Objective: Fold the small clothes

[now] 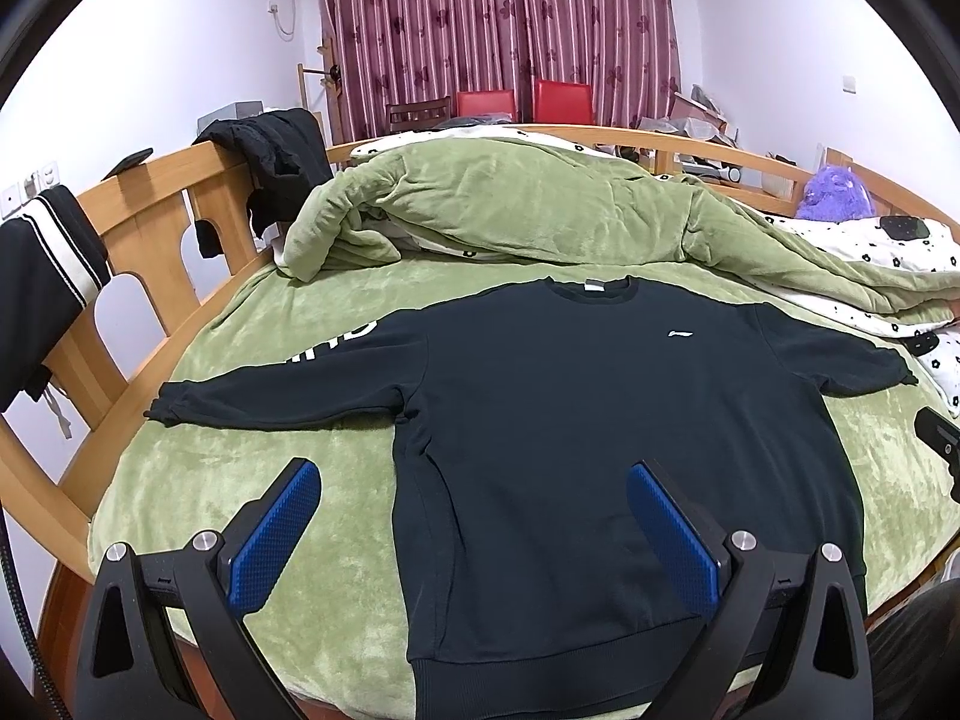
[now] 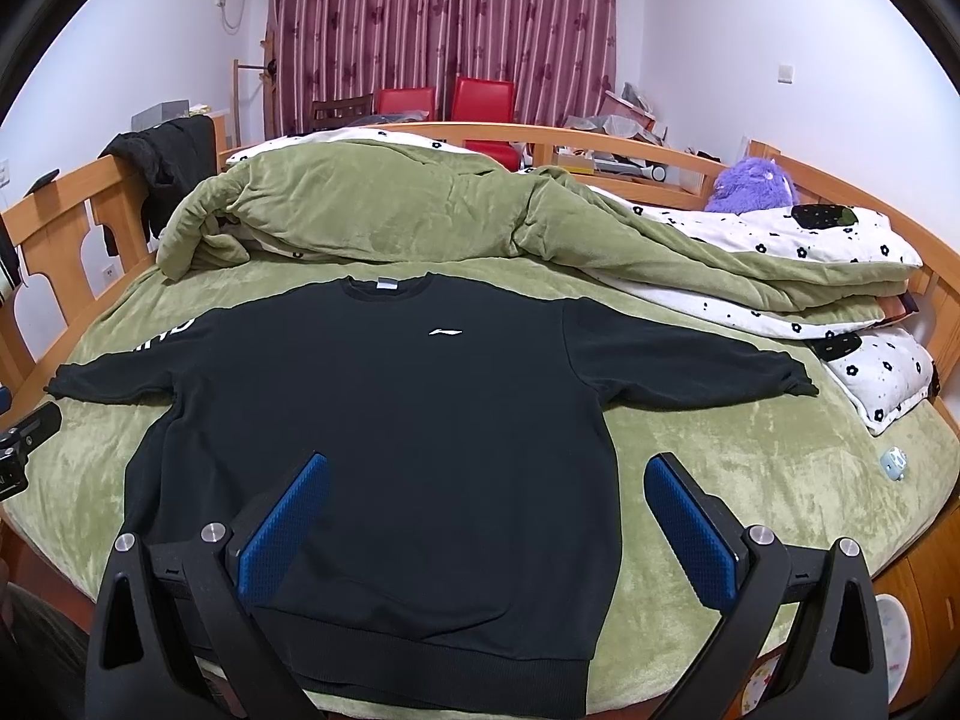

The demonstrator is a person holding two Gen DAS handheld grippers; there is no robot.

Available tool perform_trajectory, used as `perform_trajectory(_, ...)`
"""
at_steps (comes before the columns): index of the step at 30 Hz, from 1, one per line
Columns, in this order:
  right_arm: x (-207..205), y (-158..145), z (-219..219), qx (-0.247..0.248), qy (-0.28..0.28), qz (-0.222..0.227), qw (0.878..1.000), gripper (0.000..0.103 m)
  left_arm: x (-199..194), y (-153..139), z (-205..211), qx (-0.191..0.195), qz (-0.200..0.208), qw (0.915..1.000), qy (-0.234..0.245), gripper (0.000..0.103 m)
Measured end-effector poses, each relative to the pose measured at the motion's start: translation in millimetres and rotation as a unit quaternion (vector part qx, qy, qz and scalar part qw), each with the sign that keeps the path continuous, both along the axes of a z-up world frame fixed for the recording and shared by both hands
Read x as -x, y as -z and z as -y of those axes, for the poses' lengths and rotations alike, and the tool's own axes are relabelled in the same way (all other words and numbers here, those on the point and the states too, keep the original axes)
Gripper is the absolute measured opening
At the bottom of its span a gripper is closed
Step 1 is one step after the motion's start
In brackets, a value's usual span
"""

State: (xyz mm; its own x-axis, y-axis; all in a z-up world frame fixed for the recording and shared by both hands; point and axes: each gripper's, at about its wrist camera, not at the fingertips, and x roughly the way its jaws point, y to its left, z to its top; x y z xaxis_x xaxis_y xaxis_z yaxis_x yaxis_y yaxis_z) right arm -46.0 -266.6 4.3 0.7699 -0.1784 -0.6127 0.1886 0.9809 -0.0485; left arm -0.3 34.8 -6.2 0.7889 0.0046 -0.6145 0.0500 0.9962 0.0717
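Observation:
A black long-sleeved sweatshirt [image 1: 570, 420] lies flat, front up, on the green bed cover [image 1: 270, 450], sleeves spread to both sides, collar at the far end, hem at the near edge. It also shows in the right wrist view [image 2: 384, 420]. My left gripper [image 1: 474, 480] is open and empty, hovering above the left side of the hem; its blue pads [image 1: 276, 540] straddle the sweatshirt's left edge. My right gripper [image 2: 486, 474] is open and empty above the right side of the hem. Each gripper holds nothing.
A bunched green quilt [image 1: 510, 210] and a white flowered duvet [image 2: 810, 252] lie beyond the collar. A wooden bed rail [image 1: 150, 228] with black clothes draped on it runs along the left. A purple plush toy [image 2: 756, 183] sits far right. A small blue object [image 2: 894, 462] lies near the right edge.

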Motion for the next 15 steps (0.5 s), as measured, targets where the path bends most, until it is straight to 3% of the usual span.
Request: perform_trajectory(15, 0.5, 1.2, -0.4, 0.000, 0.001, 0.000, 1.000, 0.103, 0.2, -0.8, 0.9, 0.000, -0.001, 1.0000, 0.000, 0.103)
